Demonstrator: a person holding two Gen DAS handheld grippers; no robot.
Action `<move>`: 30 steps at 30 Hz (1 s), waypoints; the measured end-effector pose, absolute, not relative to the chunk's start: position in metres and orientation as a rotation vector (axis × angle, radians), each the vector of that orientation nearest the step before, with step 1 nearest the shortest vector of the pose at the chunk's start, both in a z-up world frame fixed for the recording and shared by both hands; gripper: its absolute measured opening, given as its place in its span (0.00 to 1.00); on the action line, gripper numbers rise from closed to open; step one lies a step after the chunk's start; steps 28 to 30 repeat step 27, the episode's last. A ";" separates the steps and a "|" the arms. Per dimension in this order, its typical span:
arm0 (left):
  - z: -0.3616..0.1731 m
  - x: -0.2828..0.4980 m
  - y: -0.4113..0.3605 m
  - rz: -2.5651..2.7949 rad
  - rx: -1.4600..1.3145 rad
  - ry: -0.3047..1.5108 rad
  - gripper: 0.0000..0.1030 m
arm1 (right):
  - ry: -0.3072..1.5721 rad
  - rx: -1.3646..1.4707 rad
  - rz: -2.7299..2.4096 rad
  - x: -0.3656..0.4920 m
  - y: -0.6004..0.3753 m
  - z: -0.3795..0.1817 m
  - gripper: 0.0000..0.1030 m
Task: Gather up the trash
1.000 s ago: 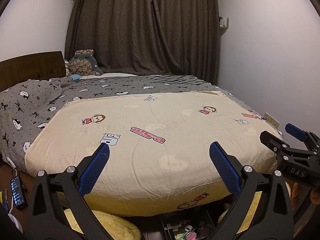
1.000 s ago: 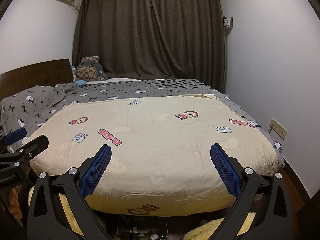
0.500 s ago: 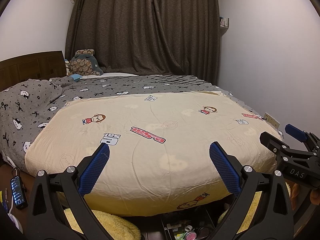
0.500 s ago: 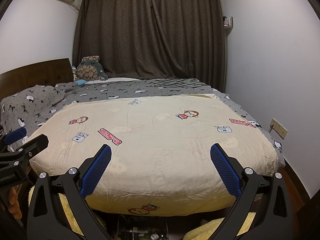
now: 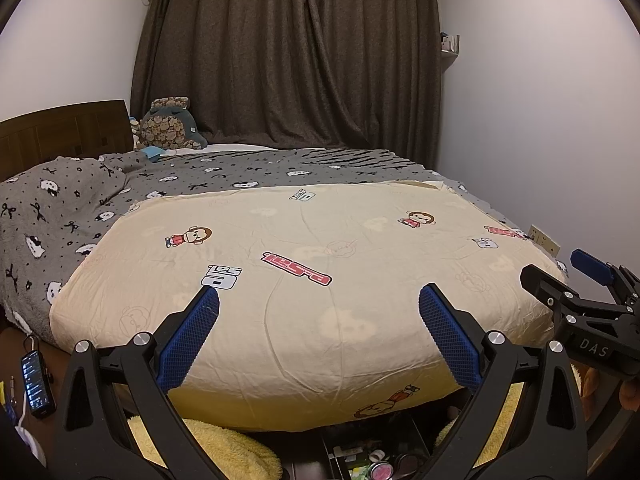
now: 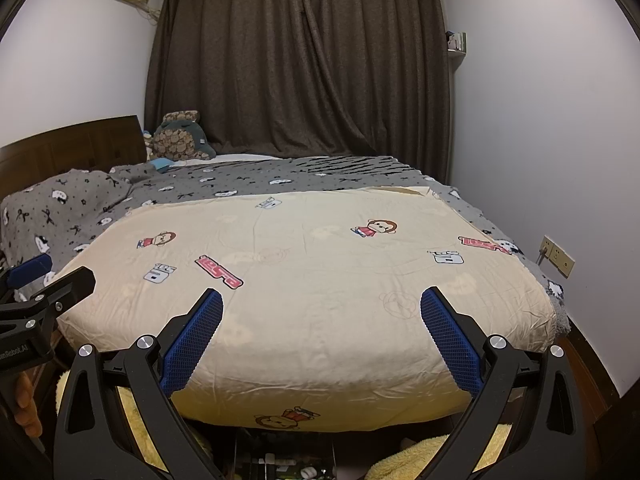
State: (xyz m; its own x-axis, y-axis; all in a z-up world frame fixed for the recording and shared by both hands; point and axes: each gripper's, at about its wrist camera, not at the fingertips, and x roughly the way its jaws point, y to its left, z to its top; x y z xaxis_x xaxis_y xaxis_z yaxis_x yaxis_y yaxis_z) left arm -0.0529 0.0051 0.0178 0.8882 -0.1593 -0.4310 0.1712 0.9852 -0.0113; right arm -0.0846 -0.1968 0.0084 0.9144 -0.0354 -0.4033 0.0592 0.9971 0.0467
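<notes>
Both grippers hang side by side at the foot of the bed [image 5: 320, 340], level and pointed over it — a scanning stance, I'd judge. The left gripper [image 5: 318, 300] and right gripper [image 6: 322, 300] are each spread wide, holding nothing. No trash shows on the quilt [image 6: 320, 280] (small clutter in a box [image 5: 372, 460] below might count — too unclear).
</notes>
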 end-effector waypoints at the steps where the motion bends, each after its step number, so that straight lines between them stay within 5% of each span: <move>1: 0.017 -0.053 0.004 -0.168 0.034 0.449 0.92 | 0.413 0.058 -0.049 -0.085 -0.197 0.008 0.96; 30: 0.019 -0.051 0.005 -0.154 0.016 0.459 0.92 | 0.431 0.055 -0.059 -0.079 -0.197 0.004 0.97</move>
